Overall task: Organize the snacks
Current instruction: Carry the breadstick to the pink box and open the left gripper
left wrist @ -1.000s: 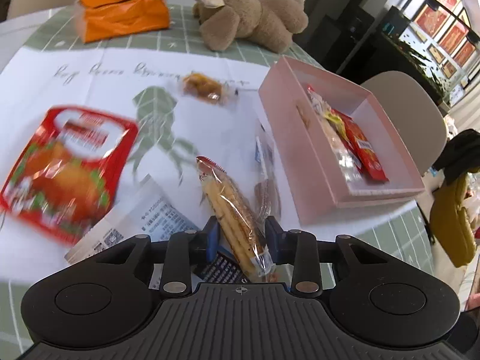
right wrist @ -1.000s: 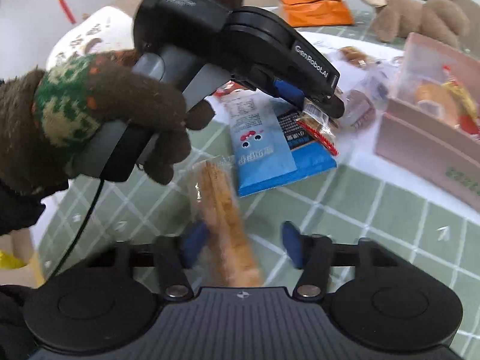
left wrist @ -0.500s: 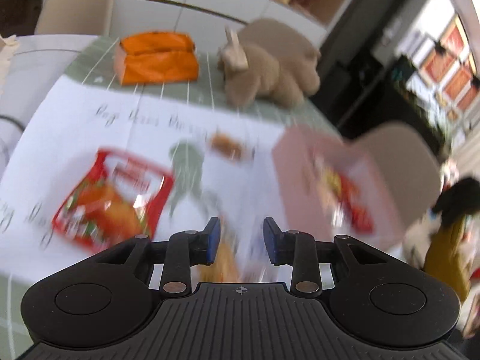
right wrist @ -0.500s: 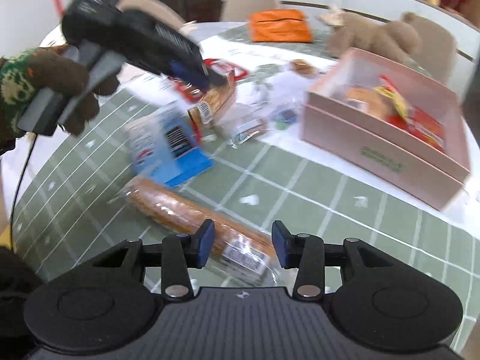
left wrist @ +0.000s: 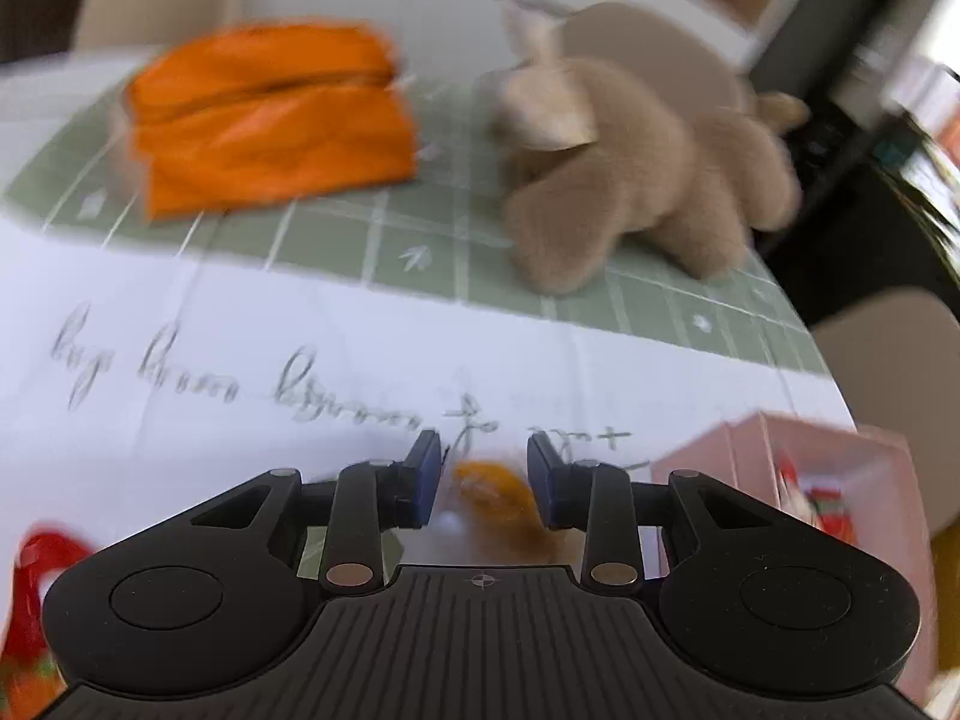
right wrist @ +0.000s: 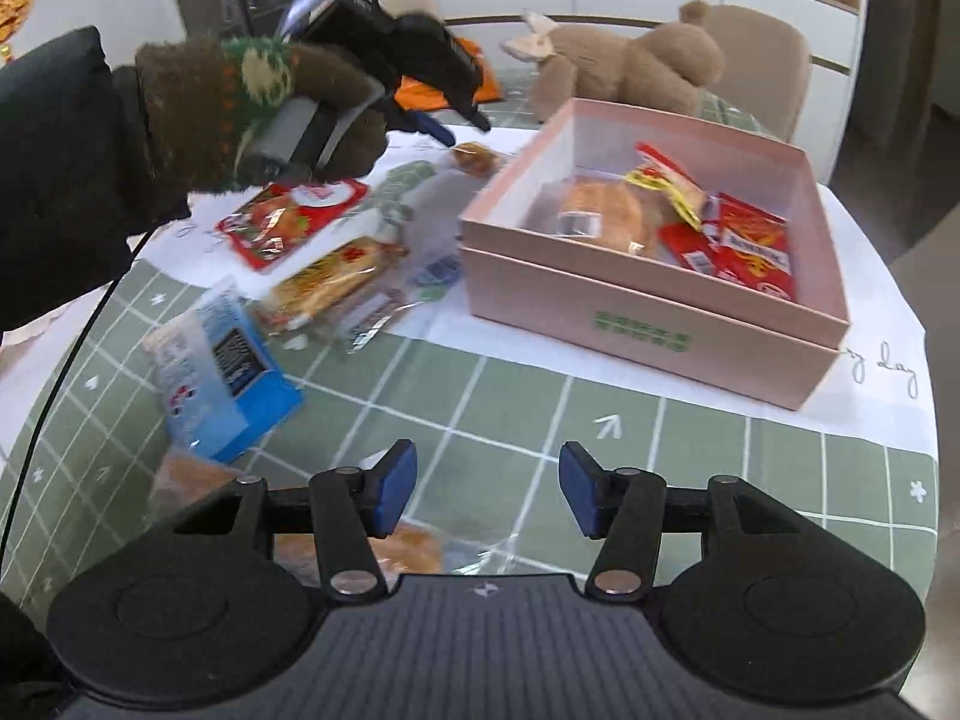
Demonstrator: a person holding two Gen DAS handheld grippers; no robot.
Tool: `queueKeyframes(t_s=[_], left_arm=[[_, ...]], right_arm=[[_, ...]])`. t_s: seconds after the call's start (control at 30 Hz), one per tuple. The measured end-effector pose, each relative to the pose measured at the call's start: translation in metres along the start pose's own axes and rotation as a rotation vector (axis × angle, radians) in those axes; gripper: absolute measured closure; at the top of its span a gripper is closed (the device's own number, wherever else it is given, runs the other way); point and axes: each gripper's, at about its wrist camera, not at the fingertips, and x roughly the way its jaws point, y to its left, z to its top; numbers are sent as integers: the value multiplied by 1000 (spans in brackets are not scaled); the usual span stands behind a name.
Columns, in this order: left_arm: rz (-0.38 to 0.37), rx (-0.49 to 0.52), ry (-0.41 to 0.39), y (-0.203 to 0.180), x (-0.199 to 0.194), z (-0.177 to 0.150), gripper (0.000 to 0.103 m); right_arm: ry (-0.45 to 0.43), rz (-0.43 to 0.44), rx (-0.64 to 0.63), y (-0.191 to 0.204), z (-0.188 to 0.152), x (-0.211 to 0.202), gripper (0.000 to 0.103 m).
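Right now the left gripper hangs w/ fingers wide around the small orange snack, so its slippery wrapper may squirt out, while the right gripper gapes wide over nothing, the pink box far right.

On the white sheet beside the pink box, the handwritten word "day" is read in the right wrist view, after a letter cut off at the box. A row of small green characters is printed on the box's front wall, too small to be read. In the left wrist view a line of cursive handwriting is seen across the sheet, too blurred to be read. A barcode label is seen on the blue packet, and print on the red packet; neither is legible.
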Motion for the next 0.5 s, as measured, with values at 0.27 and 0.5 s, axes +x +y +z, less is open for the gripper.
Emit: queueKeyframes(t_s=[0.27, 0.5], left_arm=[[-76, 173, 79, -8, -53, -77, 73], [-197, -55, 112, 19, -112, -139, 71]], right_arm=[[23, 43, 13, 4, 8, 21, 50], [26, 82, 39, 16, 23, 35, 46]])
